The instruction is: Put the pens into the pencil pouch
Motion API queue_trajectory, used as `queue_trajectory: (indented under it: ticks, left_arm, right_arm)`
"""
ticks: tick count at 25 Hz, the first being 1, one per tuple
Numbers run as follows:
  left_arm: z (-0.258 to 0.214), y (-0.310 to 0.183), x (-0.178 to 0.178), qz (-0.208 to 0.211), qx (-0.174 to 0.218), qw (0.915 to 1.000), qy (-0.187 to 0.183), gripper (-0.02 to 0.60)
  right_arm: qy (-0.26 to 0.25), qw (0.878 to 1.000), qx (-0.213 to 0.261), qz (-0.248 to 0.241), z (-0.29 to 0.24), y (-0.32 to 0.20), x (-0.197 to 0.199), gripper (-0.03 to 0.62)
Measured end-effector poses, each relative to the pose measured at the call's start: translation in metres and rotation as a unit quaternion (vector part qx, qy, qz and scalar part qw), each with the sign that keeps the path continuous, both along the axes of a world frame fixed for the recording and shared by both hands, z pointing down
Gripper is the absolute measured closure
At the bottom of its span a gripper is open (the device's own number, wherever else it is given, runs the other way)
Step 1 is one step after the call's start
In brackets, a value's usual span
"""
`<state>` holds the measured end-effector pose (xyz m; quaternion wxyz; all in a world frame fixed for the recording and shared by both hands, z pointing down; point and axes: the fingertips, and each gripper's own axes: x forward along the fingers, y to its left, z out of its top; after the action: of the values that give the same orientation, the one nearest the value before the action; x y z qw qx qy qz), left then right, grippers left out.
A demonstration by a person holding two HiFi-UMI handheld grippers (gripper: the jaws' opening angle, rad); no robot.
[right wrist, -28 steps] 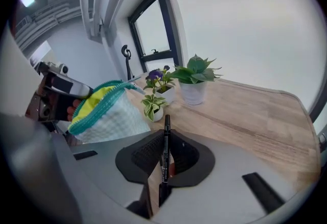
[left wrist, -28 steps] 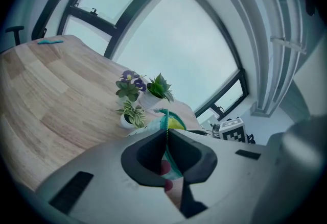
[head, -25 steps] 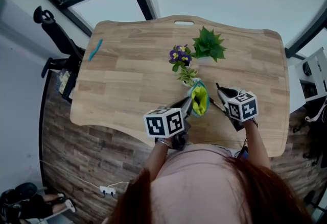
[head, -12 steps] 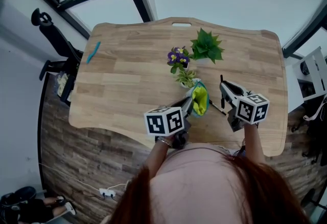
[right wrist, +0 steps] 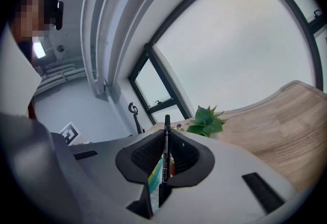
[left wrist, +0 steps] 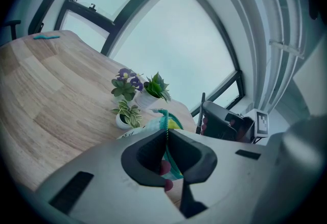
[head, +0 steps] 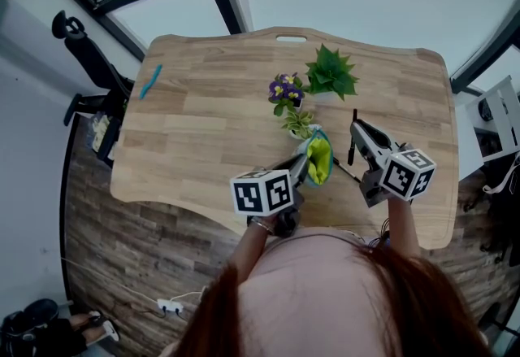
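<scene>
While the left gripper [head: 299, 169] is pinched tight on the zipper rim of the pencil pouch [head: 318, 158], holding it open near the table's [head: 211, 128] front edge, the right gripper [head: 355, 132] is clamped on an upright black pen [head: 352, 144] just right of it; a teal pen [head: 151, 80] sits by the far-left corner; maybe another dark pen [head: 344, 172] lies beside the pouch, hard to tell.

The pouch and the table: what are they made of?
The pouch looks like soft fabric, teal outside, yellow lining, zipper teeth along its edge. The table looks like matte light wood, with plank seams and grain; it could be laminate.
</scene>
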<state>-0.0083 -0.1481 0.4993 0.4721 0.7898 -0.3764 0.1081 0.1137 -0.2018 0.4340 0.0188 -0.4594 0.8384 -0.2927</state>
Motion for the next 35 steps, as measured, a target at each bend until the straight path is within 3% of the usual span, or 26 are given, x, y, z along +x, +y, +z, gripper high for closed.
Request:
queue_trajectory:
  ticks: [11,22,35]
  left_arm:
    - [-0.002,0.004,0.002,0.0,-0.002,1.0,0.008,0.569]
    - [-0.004,0.007,0.005,-0.003,-0.003,0.9999,0.015,0.571]
    - [-0.003,0.006,0.002,-0.018,-0.012,0.9992,0.033,0.571]
  right_arm:
    - [-0.07,0.994,0.077,-0.018,-0.037,-0.005,-0.029,0.562]
    - [-0.064,0.992,0.099,-0.044,-0.024,-0.009,-0.055,0.562]
    - [-0.019,0.995,0.079,-0.058,0.011,-0.004,-0.064,0.562]
